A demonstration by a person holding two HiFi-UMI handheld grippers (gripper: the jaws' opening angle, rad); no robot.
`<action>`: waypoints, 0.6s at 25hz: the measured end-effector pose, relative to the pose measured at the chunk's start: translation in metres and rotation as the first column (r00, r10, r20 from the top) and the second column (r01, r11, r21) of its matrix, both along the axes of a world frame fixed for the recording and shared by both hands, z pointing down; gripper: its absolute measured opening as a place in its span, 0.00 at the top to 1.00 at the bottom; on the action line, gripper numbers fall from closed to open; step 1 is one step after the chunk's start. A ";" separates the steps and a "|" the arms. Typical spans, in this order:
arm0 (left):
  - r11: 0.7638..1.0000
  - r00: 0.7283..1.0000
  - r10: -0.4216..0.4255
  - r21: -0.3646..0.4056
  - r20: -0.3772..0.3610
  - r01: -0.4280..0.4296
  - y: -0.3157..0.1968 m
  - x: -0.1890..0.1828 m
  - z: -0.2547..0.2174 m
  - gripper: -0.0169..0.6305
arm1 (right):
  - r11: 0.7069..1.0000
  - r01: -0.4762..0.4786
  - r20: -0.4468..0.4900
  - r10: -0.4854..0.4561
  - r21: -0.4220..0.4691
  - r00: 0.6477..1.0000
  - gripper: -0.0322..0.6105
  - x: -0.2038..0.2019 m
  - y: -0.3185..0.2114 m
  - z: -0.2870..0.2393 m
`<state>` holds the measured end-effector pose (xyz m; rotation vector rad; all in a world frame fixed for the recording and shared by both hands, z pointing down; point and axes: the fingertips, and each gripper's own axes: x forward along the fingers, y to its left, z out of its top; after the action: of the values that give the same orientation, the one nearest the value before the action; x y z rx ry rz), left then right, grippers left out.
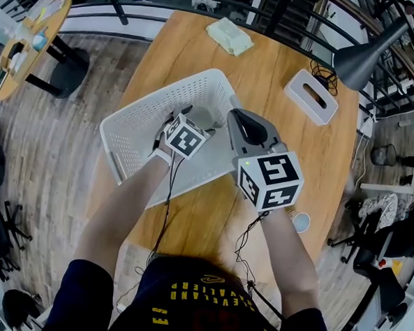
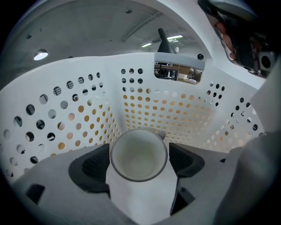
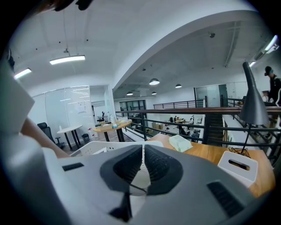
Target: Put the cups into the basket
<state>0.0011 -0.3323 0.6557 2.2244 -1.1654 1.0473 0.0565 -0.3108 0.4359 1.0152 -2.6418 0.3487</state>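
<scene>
A white perforated basket [image 1: 136, 115] sits on the wooden table [image 1: 285, 141]. Inside it, near the far right corner, is a pale cup [image 1: 204, 117] with a grey rim. My left gripper [image 1: 197, 120] reaches into the basket. In the left gripper view the cup [image 2: 138, 154] fills the space between the dark pads [image 2: 97, 166], and the left gripper [image 2: 139, 159] is shut on it, with basket wall [image 2: 167, 110] behind. My right gripper [image 1: 232, 114] hovers at the basket's right rim; its pads [image 3: 127, 167] meet, holding nothing. A second small cup [image 1: 301, 221] stands near the table's right edge.
A white tissue box [image 1: 310, 95] and a folded pale cloth [image 1: 229, 35] lie on the far part of the table. A grey lamp shade [image 1: 367, 56] hangs over the far right corner. Railings and a round side table [image 1: 29, 38] lie beyond.
</scene>
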 end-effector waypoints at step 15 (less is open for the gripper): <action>0.974 0.977 -0.028 0.212 -0.210 0.074 0.014 -0.013 -0.155 0.34 | 0.997 -0.071 0.017 0.070 0.022 0.997 0.91 0.037 0.020 -0.014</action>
<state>-0.0124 -0.3181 0.5007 2.3881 -1.2903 0.6758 0.0939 -0.2906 0.4216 1.1197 -2.6344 0.3441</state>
